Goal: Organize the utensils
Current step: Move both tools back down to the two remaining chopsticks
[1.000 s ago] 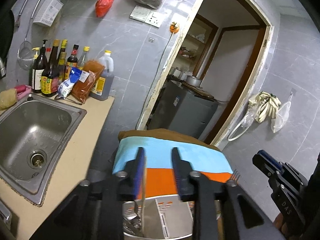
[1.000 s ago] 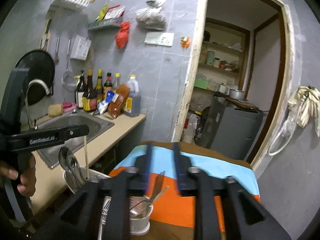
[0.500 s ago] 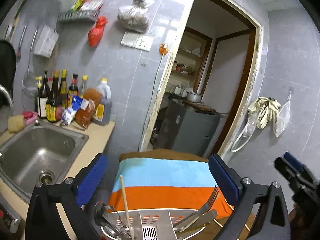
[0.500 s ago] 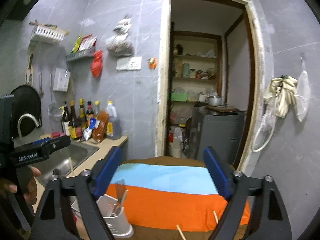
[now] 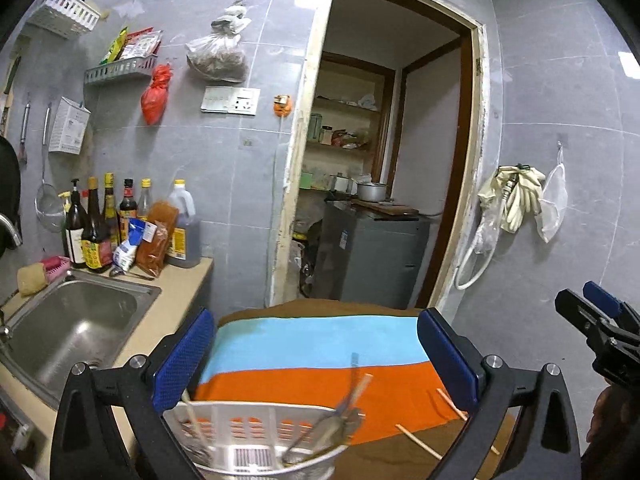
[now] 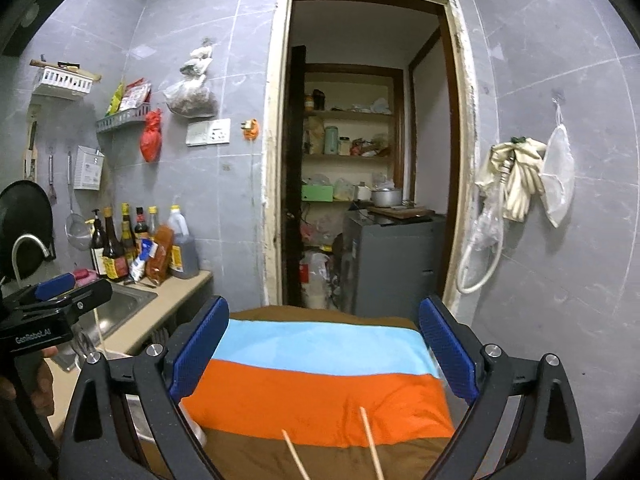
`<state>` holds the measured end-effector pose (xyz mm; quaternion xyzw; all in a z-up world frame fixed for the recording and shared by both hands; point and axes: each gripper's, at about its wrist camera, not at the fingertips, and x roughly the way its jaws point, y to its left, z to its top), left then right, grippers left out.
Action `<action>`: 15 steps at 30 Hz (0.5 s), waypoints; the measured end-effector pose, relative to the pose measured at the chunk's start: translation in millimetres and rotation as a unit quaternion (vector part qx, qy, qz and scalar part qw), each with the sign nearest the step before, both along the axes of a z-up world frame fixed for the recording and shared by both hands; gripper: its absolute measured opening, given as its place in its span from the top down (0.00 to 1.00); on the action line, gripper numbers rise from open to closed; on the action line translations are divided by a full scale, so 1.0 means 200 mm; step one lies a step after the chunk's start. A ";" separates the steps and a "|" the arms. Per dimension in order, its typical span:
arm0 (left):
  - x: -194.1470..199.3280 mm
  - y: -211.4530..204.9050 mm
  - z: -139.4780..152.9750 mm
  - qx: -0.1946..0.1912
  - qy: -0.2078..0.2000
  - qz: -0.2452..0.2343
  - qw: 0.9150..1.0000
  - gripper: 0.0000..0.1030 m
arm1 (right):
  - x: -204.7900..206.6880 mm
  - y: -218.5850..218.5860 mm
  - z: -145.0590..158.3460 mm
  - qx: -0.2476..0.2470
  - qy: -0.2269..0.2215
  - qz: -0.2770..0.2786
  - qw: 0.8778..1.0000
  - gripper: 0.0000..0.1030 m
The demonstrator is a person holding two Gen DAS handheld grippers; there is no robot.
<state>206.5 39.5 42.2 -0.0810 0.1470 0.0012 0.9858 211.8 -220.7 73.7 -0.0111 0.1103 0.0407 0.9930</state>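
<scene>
Grey tiled wall (image 6: 224,208) all round. Open doorway (image 6: 360,160) at 12 o'clock, pantry shelves (image 6: 348,152) inside, grey cabinet (image 6: 392,260) below. Steel sink (image 5: 76,320) in beige counter (image 5: 176,292) at 9 o'clock. Sauce bottles (image 5: 100,224) behind.

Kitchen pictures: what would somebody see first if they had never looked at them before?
Probably the bright striped cloth, blue, orange and brown, spread in the middle just past the open right gripper. Two chopsticks lie loose on it, and at the near left edge stands a white utensil basket with cutlery poking out, between the jaws of the open left gripper. Behind the cloth, a doorway opens onto pantry shelves.
</scene>
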 end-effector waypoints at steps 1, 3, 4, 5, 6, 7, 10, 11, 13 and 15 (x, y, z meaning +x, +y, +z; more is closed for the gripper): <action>0.00 -0.03 -0.01 0.000 0.002 -0.002 1.000 0.01 | 0.00 -0.07 -0.02 -0.002 0.007 -0.006 1.000 0.09; 0.00 -0.10 -0.02 0.002 0.004 -0.005 1.000 0.01 | 0.01 -0.09 -0.03 -0.003 0.010 -0.007 1.000 0.09; 0.00 -0.13 -0.02 0.002 0.004 -0.005 1.000 0.01 | 0.01 -0.13 -0.05 -0.002 0.015 -0.008 1.000 0.09; 0.00 -0.17 -0.03 0.003 0.006 -0.007 1.000 0.01 | 0.01 -0.17 -0.06 -0.002 0.018 -0.010 1.000 0.09; 0.00 -0.19 -0.04 0.003 0.007 -0.008 1.000 0.01 | 0.01 -0.19 -0.07 -0.002 0.021 -0.011 1.000 0.09; 0.01 -0.23 -0.05 0.001 0.012 -0.009 1.000 0.01 | 0.02 -0.23 -0.09 -0.001 0.026 -0.012 1.000 0.09; 0.02 -0.30 -0.10 -0.005 0.025 -0.006 1.000 0.01 | 0.05 -0.31 -0.14 -0.002 0.036 -0.011 0.999 0.09; 0.03 -0.33 -0.13 -0.006 0.034 -0.004 0.999 0.01 | 0.06 -0.34 -0.16 -0.003 0.040 -0.011 0.999 0.09; 0.04 -0.38 -0.17 -0.001 0.046 0.001 0.999 0.01 | 0.08 -0.39 -0.20 -0.002 0.051 -0.009 0.999 0.09; 0.04 -0.43 -0.22 0.006 0.055 0.005 0.998 0.01 | 0.12 -0.44 -0.26 -0.002 0.061 -0.007 0.998 0.09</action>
